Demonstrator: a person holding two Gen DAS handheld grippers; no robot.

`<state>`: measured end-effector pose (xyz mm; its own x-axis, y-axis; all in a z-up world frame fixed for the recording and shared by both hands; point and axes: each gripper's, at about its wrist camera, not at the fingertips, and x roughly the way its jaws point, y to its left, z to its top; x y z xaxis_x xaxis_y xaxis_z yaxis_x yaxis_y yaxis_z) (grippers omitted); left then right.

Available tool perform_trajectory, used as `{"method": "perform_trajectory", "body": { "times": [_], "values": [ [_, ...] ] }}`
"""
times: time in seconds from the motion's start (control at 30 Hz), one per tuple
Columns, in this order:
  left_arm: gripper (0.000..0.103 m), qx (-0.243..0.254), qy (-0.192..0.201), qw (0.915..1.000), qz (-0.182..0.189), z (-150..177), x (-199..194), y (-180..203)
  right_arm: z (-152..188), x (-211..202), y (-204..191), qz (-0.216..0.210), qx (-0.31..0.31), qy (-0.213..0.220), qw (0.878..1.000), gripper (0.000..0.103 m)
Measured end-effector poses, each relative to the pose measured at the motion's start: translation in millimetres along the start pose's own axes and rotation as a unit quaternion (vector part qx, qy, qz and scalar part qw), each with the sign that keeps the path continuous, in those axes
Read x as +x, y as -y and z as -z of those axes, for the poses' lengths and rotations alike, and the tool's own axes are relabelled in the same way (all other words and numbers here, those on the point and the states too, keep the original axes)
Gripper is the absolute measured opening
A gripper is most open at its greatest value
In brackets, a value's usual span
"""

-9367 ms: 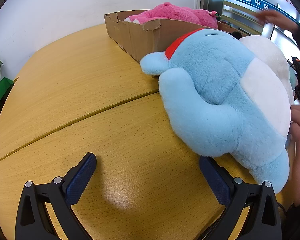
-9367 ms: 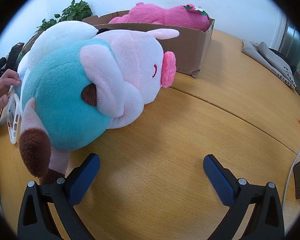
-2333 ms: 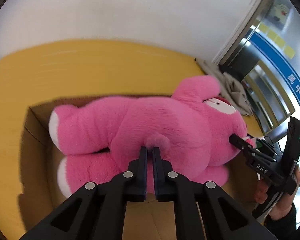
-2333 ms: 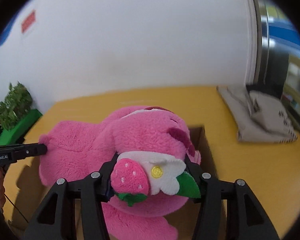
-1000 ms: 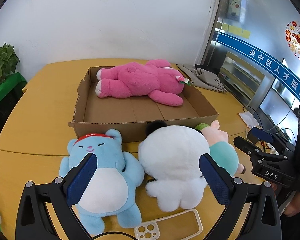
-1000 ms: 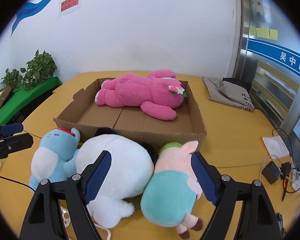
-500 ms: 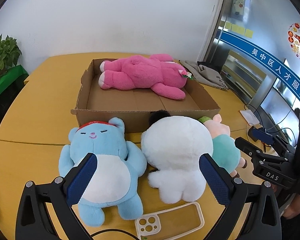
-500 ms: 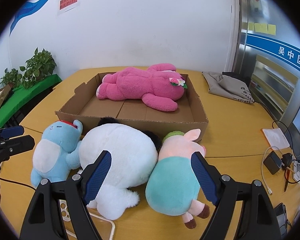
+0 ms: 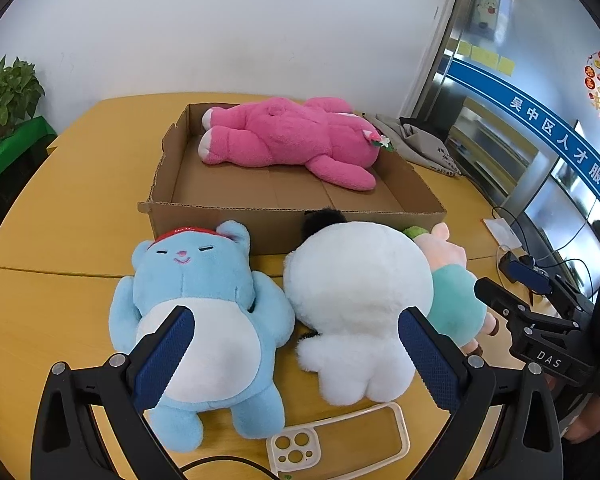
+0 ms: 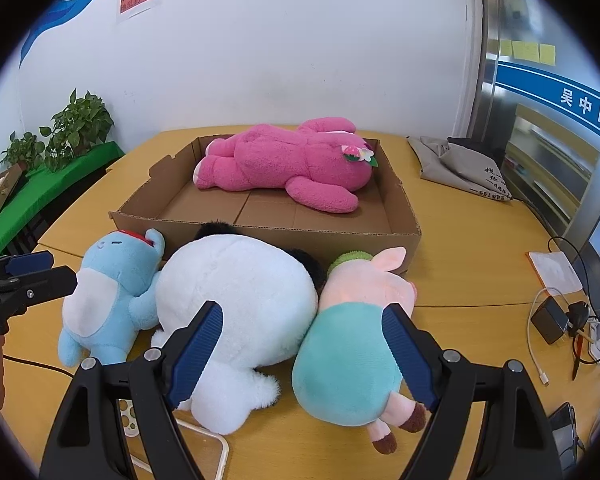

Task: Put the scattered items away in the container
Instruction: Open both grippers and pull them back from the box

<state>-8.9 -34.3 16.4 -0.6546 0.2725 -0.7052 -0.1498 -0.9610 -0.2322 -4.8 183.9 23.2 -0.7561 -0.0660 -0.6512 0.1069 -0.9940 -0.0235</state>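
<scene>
A pink plush bear (image 9: 292,146) (image 10: 284,162) lies inside the shallow cardboard box (image 9: 424,196) (image 10: 404,216) at the back of the wooden table. In front of the box lie three plush toys side by side: a light blue bear (image 9: 204,312) (image 10: 108,296) on its back, a white round plush (image 9: 356,292) (image 10: 240,300), and a pink pig in a teal shirt (image 9: 456,292) (image 10: 352,340). My left gripper (image 9: 296,356) hovers open above the blue bear and the white plush, holding nothing. My right gripper (image 10: 302,352) hangs open over the white plush and the pig, also empty.
A clear phone case (image 9: 340,436) (image 10: 204,452) lies on the table near the front edge. A grey cloth bag (image 10: 460,168) sits at the back right. Chargers and cables (image 10: 556,320) lie at the right. Potted plants (image 10: 76,128) stand at the left.
Both views have drawn slightly nearer to the three plush toys in front of the box. Both grippers stay open and empty.
</scene>
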Motion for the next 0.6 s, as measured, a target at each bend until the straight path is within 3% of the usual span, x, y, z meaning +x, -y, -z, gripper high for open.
{"method": "perform_trajectory", "body": {
  "times": [0.6],
  "values": [
    [0.103, -0.003, -0.003, 1.0, -0.008, 3.8, 0.5, -3.8, 5.6, 4.6, 2.8, -0.005, 0.012, -0.01, 1.0, 0.082]
  ]
}}
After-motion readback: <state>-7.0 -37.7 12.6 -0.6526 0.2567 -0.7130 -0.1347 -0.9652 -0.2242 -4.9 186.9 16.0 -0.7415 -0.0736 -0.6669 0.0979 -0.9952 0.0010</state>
